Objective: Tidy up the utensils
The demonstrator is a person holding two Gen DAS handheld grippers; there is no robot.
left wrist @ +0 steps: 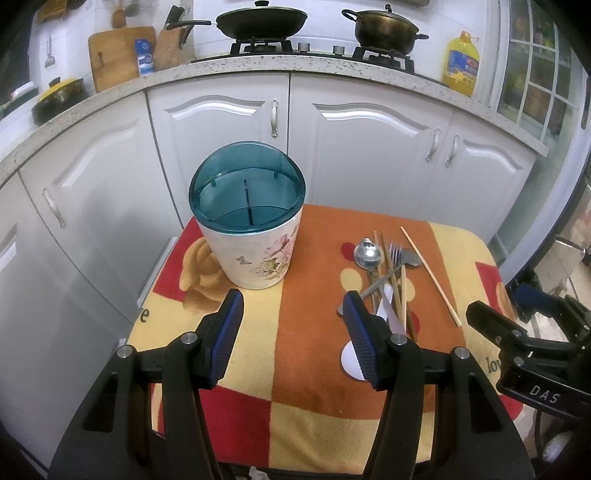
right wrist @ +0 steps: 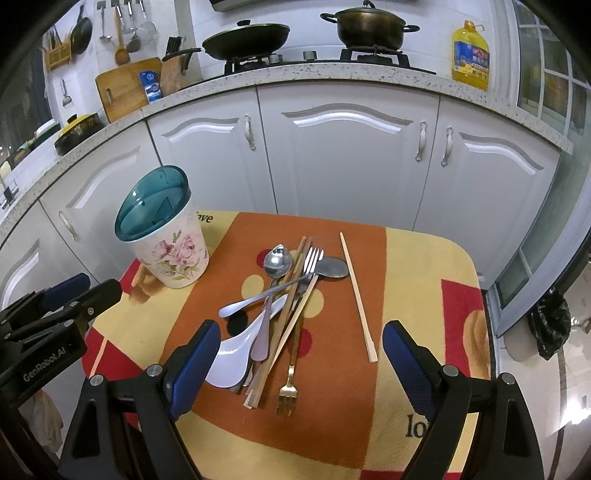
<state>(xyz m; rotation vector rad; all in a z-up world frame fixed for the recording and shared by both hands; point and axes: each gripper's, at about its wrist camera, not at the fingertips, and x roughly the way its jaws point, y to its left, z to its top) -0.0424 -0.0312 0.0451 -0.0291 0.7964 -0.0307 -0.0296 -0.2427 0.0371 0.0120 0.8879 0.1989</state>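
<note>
A floral white utensil holder (left wrist: pixel 255 251) with a teal translucent lid (left wrist: pixel 246 192) stands upright at the table's back left; it also shows in the right wrist view (right wrist: pixel 170 254). A pile of utensils lies to its right: a steel spoon (right wrist: pixel 277 260), a silver fork (right wrist: pixel 291 282), a white plastic spoon (right wrist: pixel 236 354), a gold fork (right wrist: pixel 290 384), wooden chopsticks (right wrist: pixel 291 314) and one lone chopstick (right wrist: pixel 357 295). My left gripper (left wrist: pixel 291 306) is open and empty in front of the holder. My right gripper (right wrist: pixel 299 339) is open and empty above the pile's near end.
The table is covered by an orange, yellow and red cloth (right wrist: pixel 417 295). White kitchen cabinets (right wrist: pixel 347 162) stand right behind it, under a counter with a stove, a wok (right wrist: pixel 245 38), a pot (right wrist: pixel 369 27) and an oil bottle (right wrist: pixel 471 55).
</note>
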